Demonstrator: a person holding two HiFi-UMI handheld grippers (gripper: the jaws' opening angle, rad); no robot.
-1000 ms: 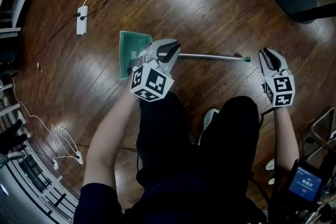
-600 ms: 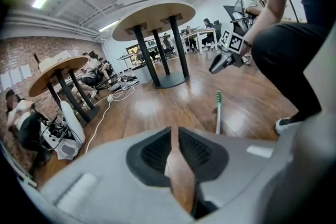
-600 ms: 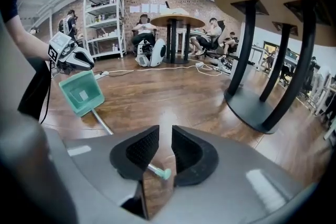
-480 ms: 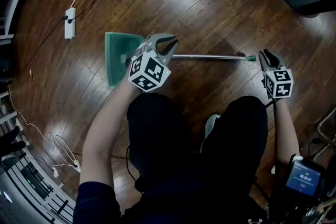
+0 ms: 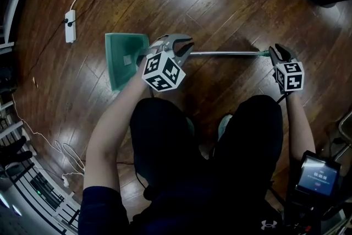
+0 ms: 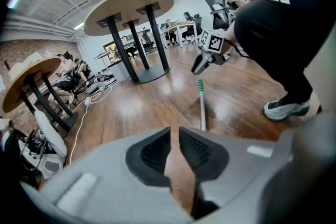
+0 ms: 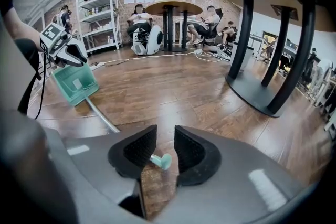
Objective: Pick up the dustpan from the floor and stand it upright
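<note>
Dark wooden floor (image 5: pixel 231 3) carries the green dustpan (image 5: pixel 122 60) flat, pan left, handle (image 5: pixel 225 53) running right across mid-frame. Left tool (image 5: pixel 184 45), narrowly parted and opening, holds nothing; right tool (image 5: pixel 276 52), opening wider, straddles the handle's tip (image 7: pixel 161 161).

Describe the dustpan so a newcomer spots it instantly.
On the dark wood floor a thin metal pole lies flat. At its left end in the head view is the dustpan: a flat teal scoop, far larger than the small white power strip beyond it.
</note>
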